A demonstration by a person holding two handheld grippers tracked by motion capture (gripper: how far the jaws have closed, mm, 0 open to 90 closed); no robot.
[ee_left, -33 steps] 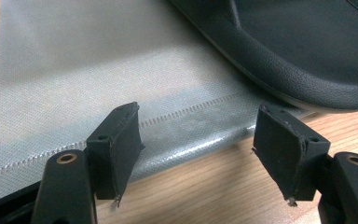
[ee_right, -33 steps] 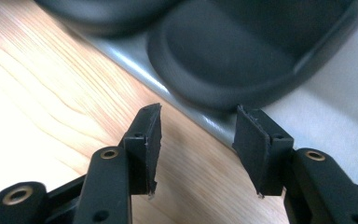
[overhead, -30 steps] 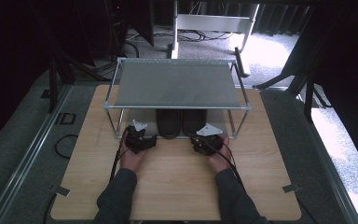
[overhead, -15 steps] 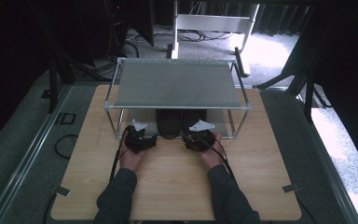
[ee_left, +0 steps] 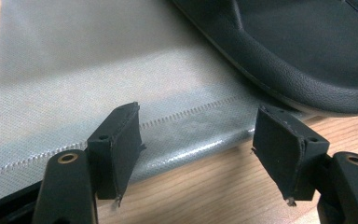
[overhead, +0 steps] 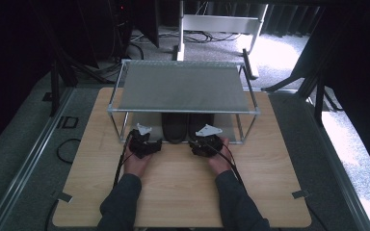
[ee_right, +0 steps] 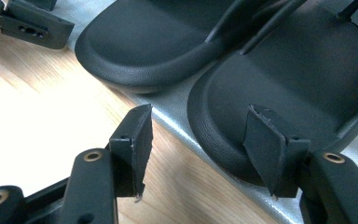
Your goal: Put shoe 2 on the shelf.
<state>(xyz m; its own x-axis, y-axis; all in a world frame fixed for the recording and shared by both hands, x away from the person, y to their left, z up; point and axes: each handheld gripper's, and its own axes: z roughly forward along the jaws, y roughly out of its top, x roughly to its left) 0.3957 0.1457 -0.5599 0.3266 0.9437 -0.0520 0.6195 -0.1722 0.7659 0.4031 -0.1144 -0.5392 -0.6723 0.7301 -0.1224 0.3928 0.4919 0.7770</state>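
Sandals [overhead: 187, 126] lengthwise, heels toward the person

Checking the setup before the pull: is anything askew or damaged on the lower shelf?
Nothing stands out. The two black rubber sandals lie side by side, heels forward, on the grey fabric lower shelf of the metal rack. The shelf's stitched hem looks intact. Both grippers, left and right, are open before it.

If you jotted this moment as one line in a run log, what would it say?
left claw: open, at grey mat edge | right claw: open, jaws just widening, at heel of right sandal | left sandal: untouched, on mat
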